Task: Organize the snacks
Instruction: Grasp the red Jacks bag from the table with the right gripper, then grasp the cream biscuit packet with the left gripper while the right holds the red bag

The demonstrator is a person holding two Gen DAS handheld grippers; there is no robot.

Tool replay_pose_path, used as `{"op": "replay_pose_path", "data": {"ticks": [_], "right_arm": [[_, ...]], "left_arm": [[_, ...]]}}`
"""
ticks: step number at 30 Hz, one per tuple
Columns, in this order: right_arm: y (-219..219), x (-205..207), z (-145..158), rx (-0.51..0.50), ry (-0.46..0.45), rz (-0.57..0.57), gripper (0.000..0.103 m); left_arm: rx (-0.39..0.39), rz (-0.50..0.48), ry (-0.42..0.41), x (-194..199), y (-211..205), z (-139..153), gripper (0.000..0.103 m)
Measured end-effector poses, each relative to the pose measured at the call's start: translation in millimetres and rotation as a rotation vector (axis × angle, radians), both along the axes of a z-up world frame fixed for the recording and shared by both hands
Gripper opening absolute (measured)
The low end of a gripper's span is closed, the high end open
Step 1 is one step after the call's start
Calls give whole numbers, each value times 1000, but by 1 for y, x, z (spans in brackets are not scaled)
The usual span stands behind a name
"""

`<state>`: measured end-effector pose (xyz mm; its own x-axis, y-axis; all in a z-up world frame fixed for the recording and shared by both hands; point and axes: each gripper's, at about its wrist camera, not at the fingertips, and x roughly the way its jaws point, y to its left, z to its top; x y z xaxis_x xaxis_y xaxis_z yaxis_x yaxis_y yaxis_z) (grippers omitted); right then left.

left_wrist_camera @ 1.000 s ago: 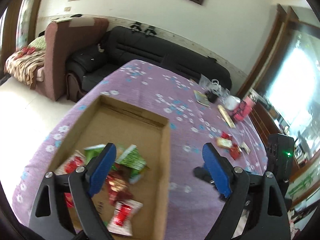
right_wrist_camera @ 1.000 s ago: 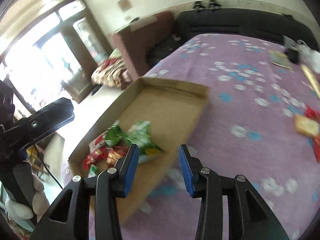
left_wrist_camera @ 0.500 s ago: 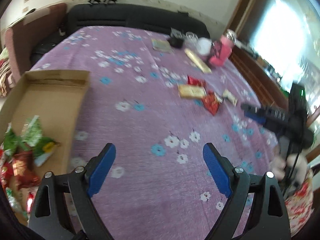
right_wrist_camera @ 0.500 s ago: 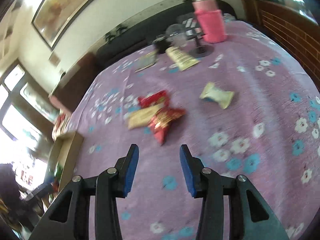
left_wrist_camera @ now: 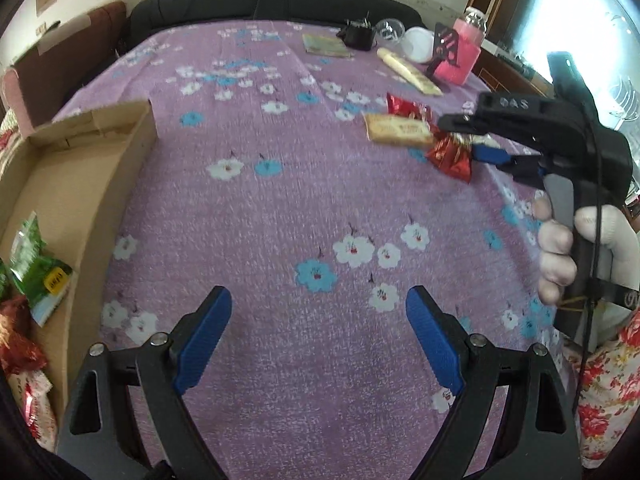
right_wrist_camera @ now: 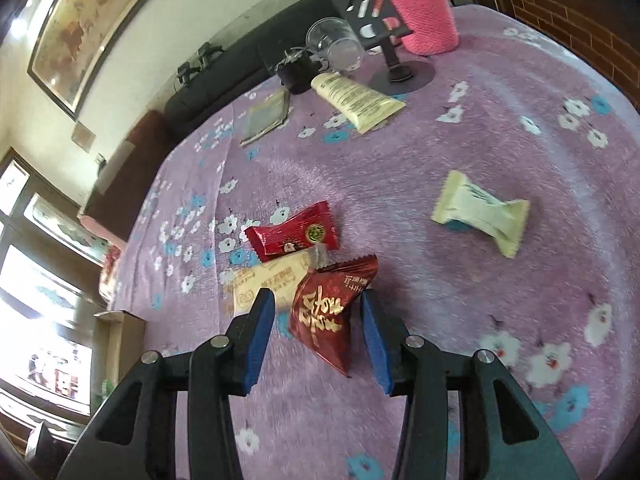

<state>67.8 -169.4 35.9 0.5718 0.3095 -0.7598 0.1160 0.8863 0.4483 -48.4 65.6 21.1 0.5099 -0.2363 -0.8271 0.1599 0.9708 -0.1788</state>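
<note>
On the purple flowered cloth, a dark red snack packet (right_wrist_camera: 332, 312) lies flat between the blue pads of my right gripper (right_wrist_camera: 316, 312). Its jaws are opening and the pads do not press on the packet. A beige wafer bar (right_wrist_camera: 272, 280) and a red packet (right_wrist_camera: 294, 234) lie just beyond, a cream packet (right_wrist_camera: 478, 212) to the right. The left wrist view shows the right gripper (left_wrist_camera: 456, 140) over the same dark red packet (left_wrist_camera: 450, 156). My left gripper (left_wrist_camera: 318, 300) is open above bare cloth. The cardboard box (left_wrist_camera: 100, 128) at the left holds a green packet (left_wrist_camera: 36, 268) and red ones.
At the table's far end stand a pink sleeved bottle (right_wrist_camera: 428, 12), a black phone stand (right_wrist_camera: 400, 72), a clear cup (right_wrist_camera: 336, 44), a cream tube (right_wrist_camera: 356, 98) and a booklet (right_wrist_camera: 266, 118). A black sofa (left_wrist_camera: 280, 4) lies beyond. A gloved hand (left_wrist_camera: 560, 248) grips the right gripper's handle.
Both grippers swung away from the box to the loose snacks on the right. The right gripper dropped around the dark red packet and its jaws widened a little.
</note>
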Motion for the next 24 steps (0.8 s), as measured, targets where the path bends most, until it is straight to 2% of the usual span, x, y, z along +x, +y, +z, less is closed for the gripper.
{"op": "replay_pose_path", "data": {"ticks": [5, 7, 9, 12, 15, 16, 18, 20, 22, 24], "right_arm": [[12, 2, -7, -74, 13, 10, 47], [16, 1, -7, -103, 14, 31, 33], [16, -4, -5, -92, 10, 37, 33], [17, -14, 0, -90, -10, 49, 32], [8, -29, 3, -68, -19, 41, 32], [5, -35, 4, -83, -26, 36, 32], [3, -42, 5, -105, -34, 35, 32], [-3, -50, 4, -125, -40, 27, 33], [-8, -54, 5, -134, -58, 20, 33], [-15, -56, 6, -99, -77, 13, 33]], "left_arm": [[-1, 0, 21, -1, -2, -3, 94], [-11, 1, 30, -2, -2, -3, 96], [-4, -6, 39, -2, -3, -3, 98], [36, -41, 63, -4, -9, -4, 103], [100, -73, 82, -7, -18, -6, 103], [85, -78, 93, -6, -18, -4, 103], [-21, -97, 111, -1, -14, 3, 100], [-74, -109, 68, 11, -13, 18, 98], [-60, -123, -13, 25, -19, 36, 98], [-77, -133, -78, 48, -26, 49, 98]]}}
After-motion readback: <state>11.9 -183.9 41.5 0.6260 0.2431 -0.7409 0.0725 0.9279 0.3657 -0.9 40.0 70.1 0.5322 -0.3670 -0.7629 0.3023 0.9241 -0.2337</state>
